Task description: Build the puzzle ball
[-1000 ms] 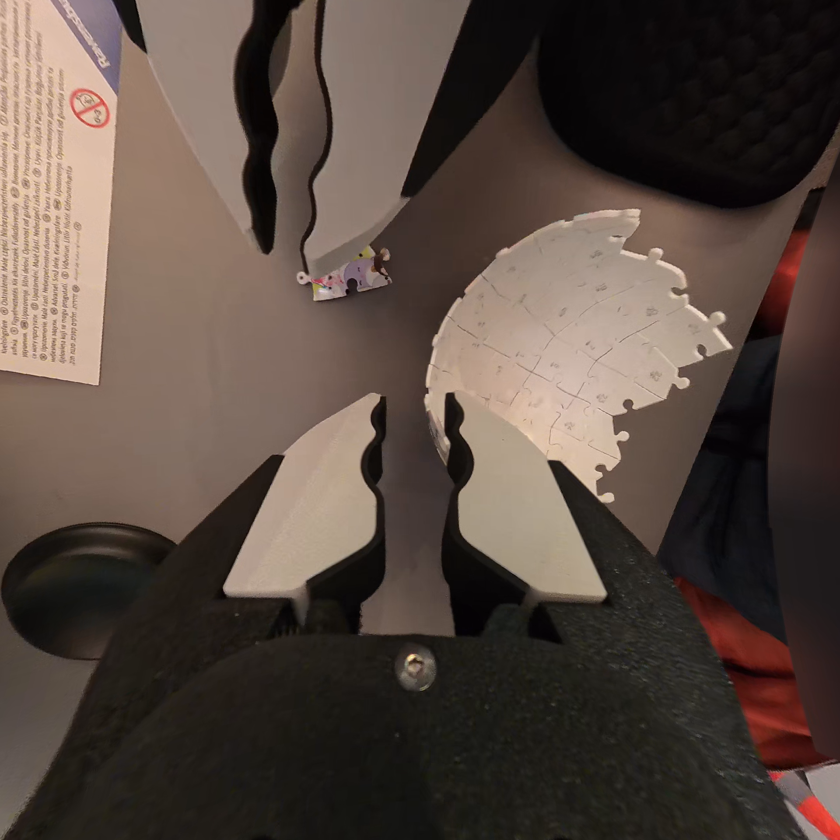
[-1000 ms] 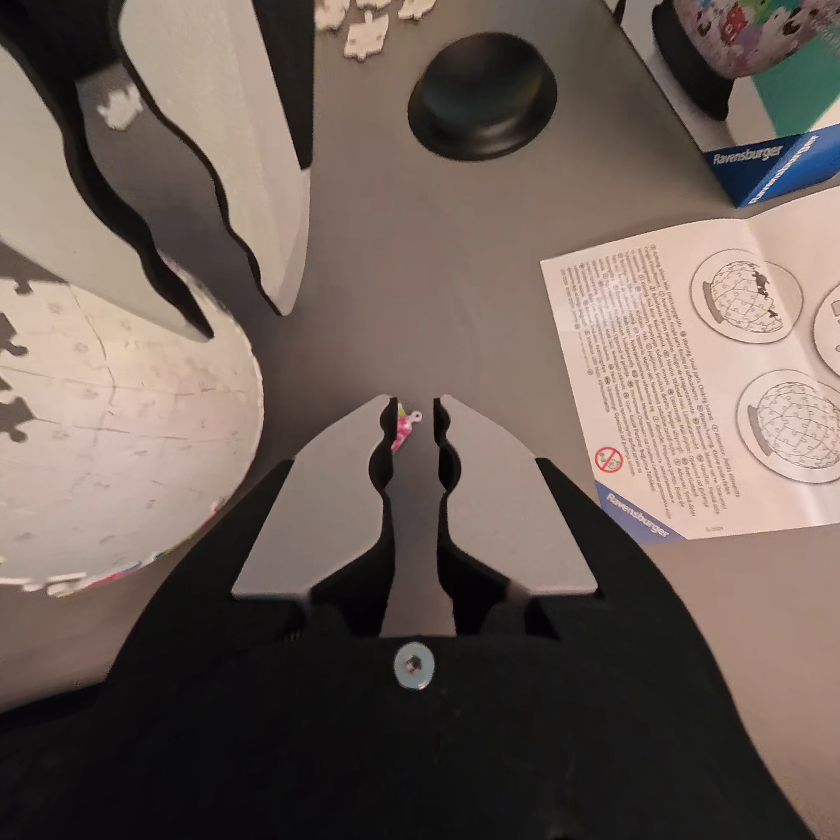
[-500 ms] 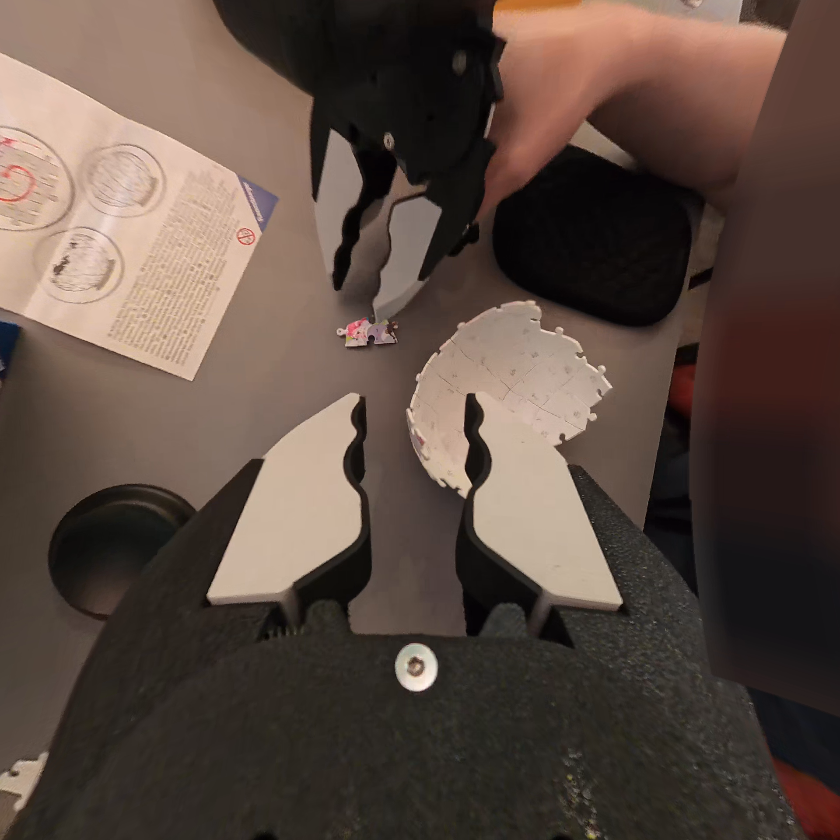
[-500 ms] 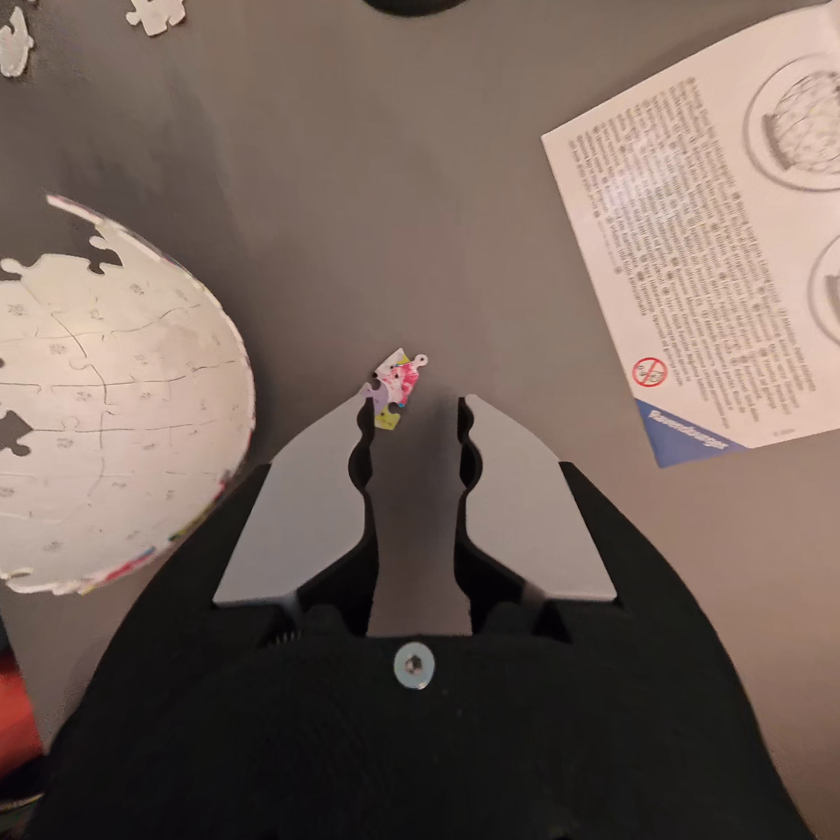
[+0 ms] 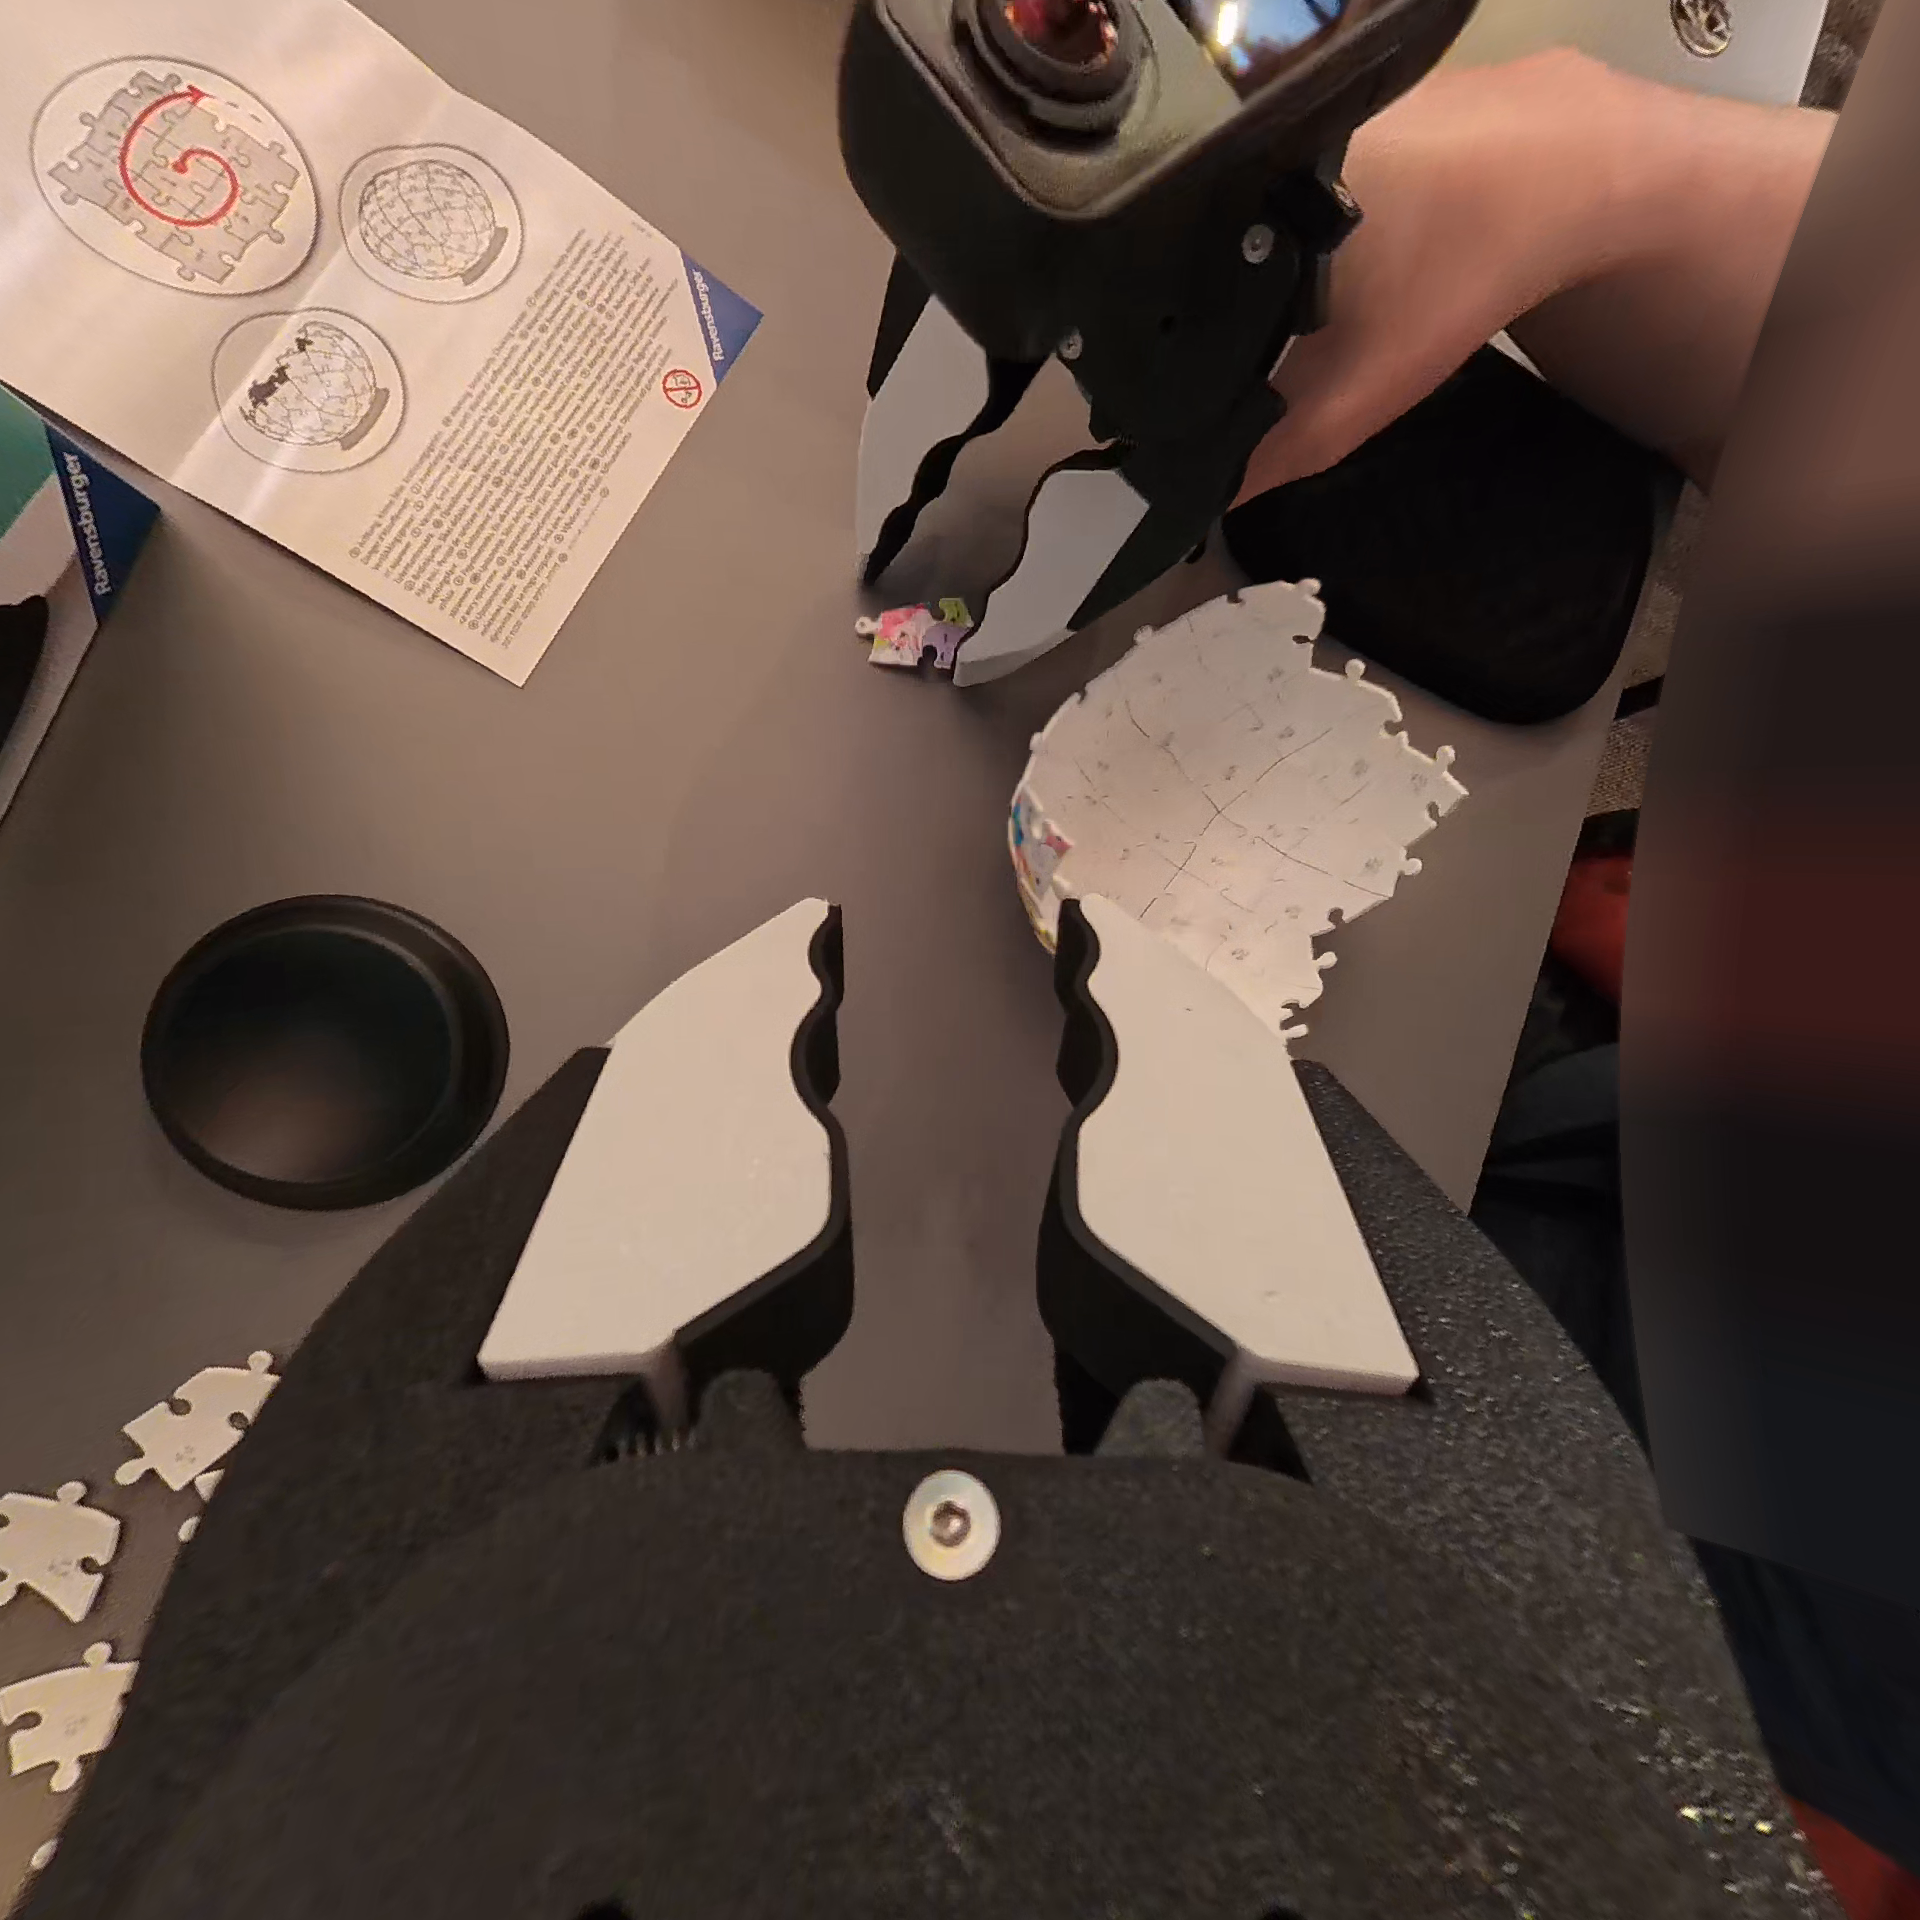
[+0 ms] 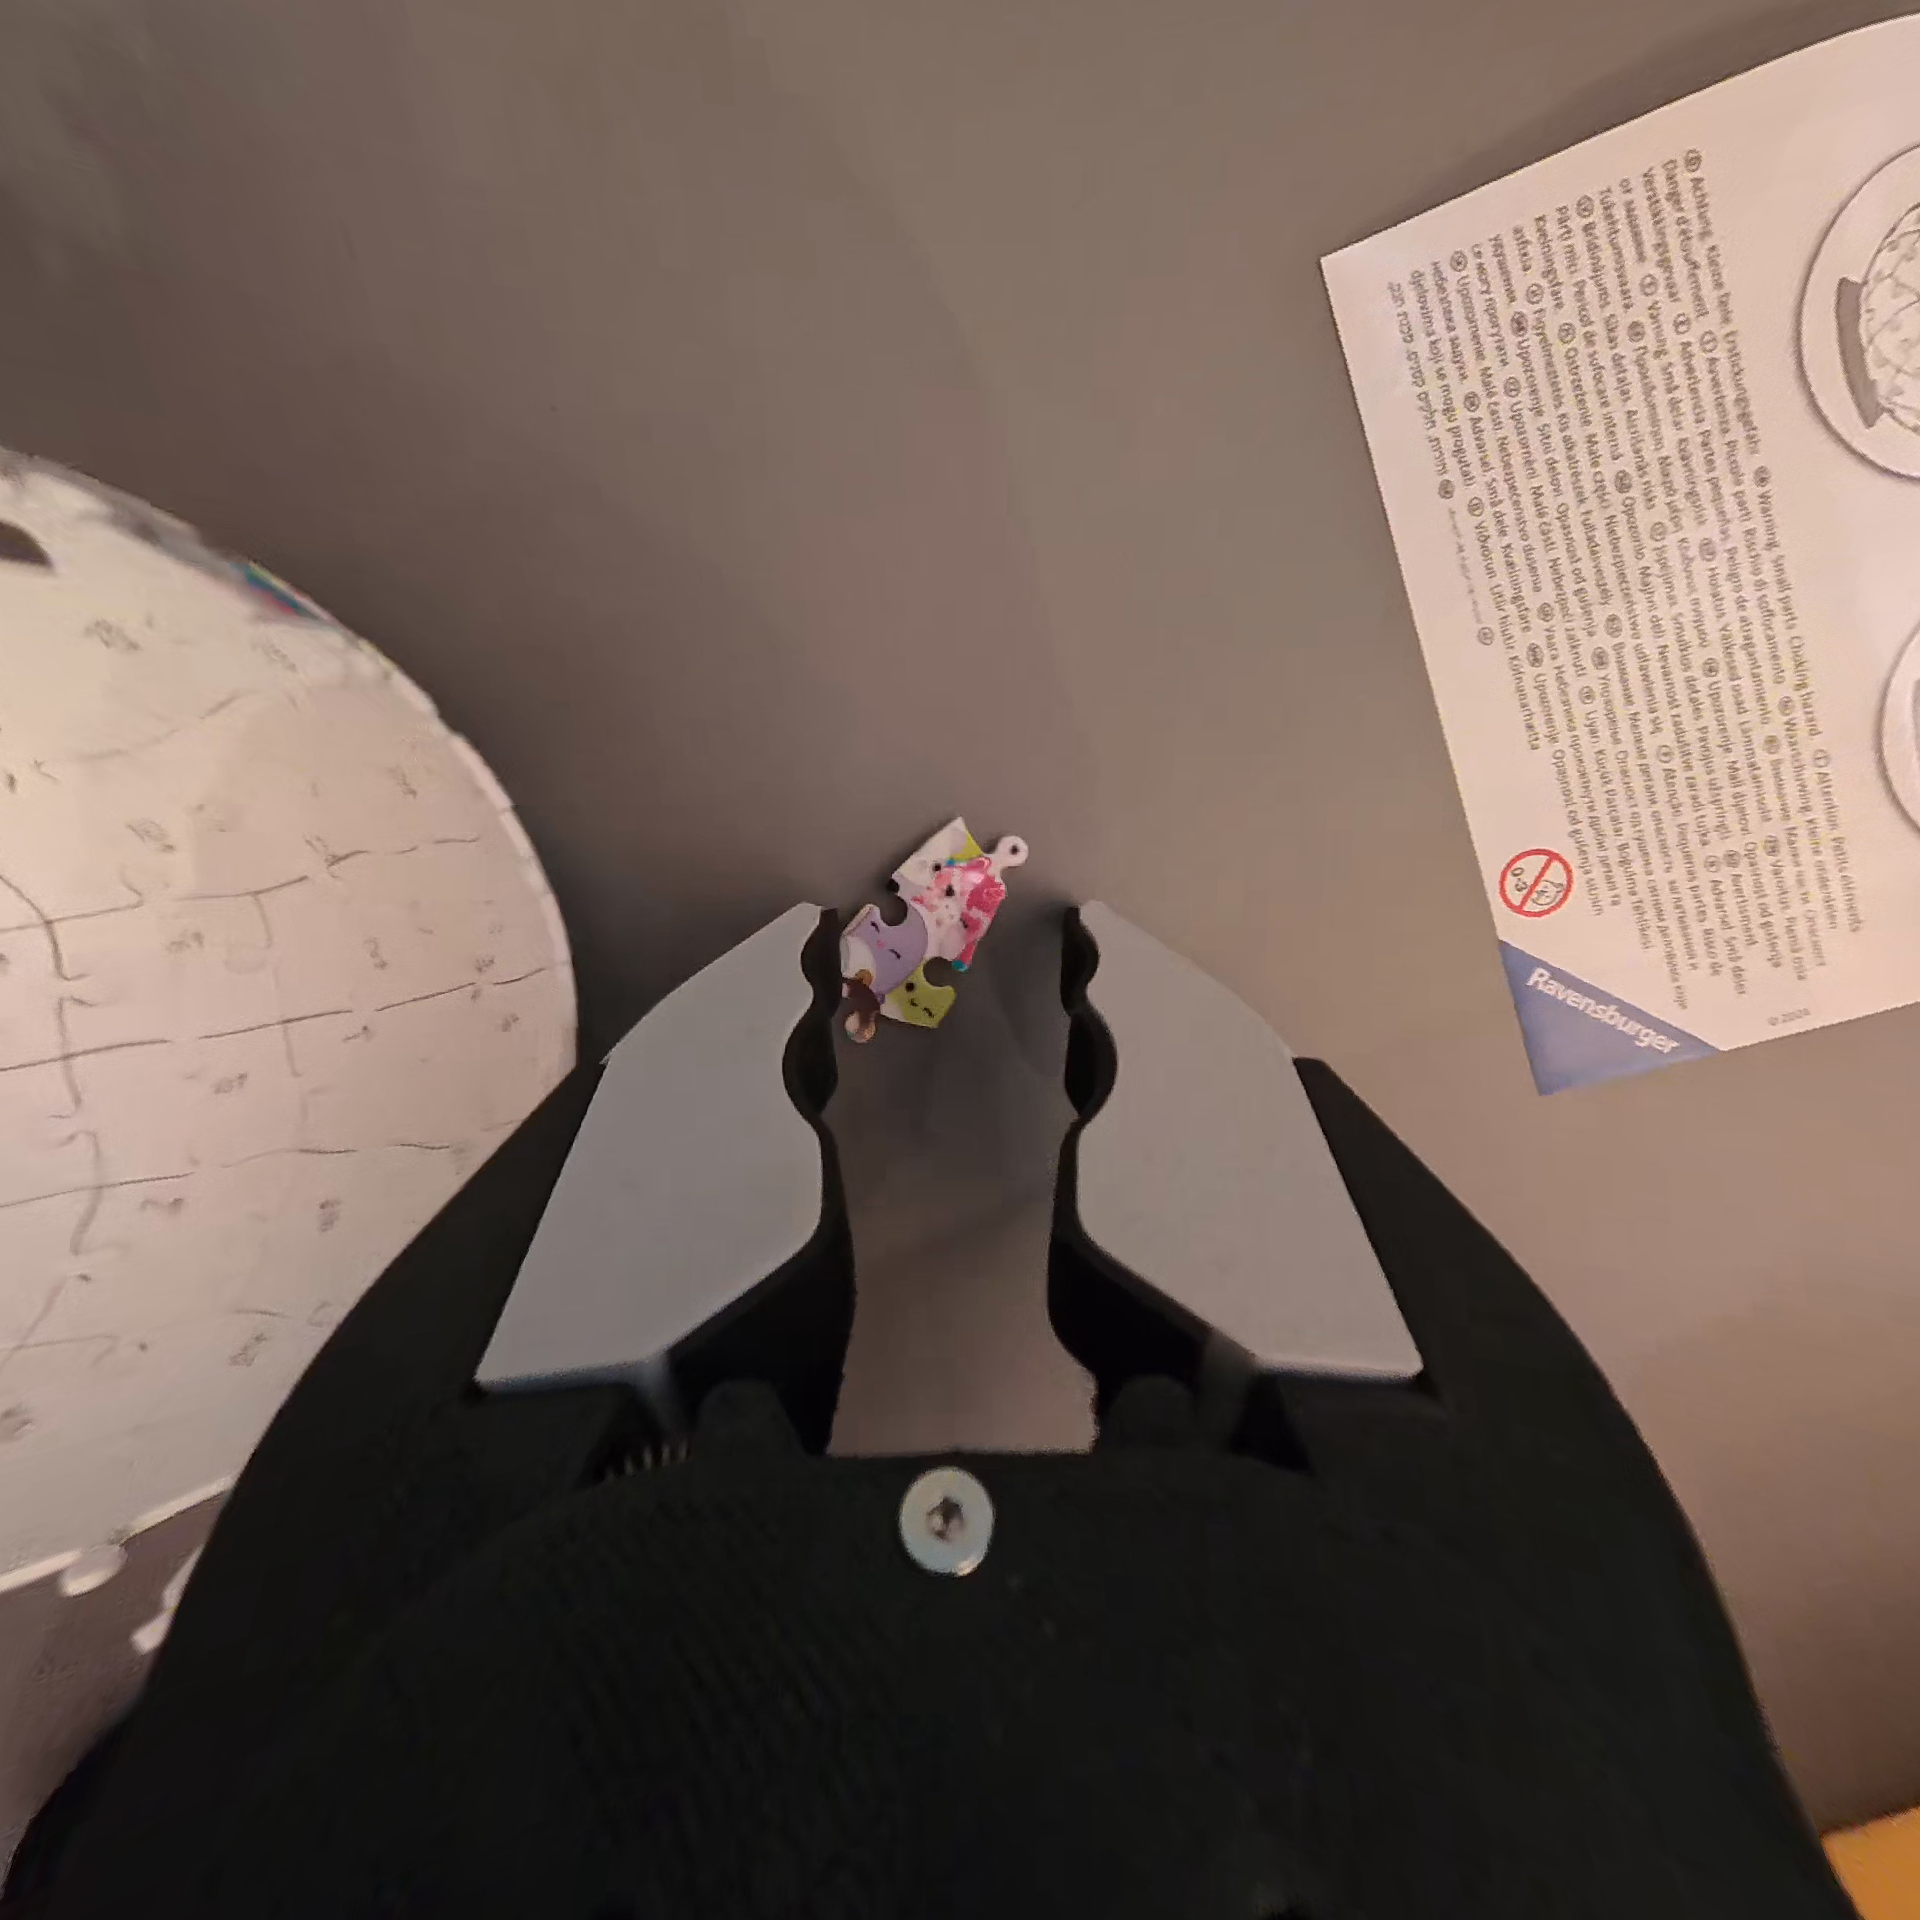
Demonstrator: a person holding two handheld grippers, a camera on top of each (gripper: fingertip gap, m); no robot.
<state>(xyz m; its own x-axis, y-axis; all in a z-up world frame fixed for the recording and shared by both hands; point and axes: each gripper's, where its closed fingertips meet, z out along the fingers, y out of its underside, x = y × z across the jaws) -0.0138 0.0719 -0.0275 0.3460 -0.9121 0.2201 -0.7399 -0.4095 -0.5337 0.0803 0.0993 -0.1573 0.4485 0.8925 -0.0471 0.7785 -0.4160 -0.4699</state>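
The coloured puzzle piece (image 6: pixel 930 940) lies picture side up on the grey table (image 6: pixel 935 416), touching the left fingertip of the right gripper (image 6: pixel 943 920), whose jaws are parted and empty, likely lined up to pinch it. At nine o'clock the half-built puzzle ball (image 6: pixel 208 987) rests hollow side up, awaiting pieces. The left gripper (image 5: pixel 943 920) hangs open, empty, beside the shell.

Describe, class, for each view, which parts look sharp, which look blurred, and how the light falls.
Left wrist view: warm, dim light; the instruction sheet and half-built puzzle ball are sharp; a mosaic patch covers the right edge. Right wrist view: the coloured puzzle piece is sharp, the puzzle ball's upper edge smears, and wide-angle distortion bends the sheet.
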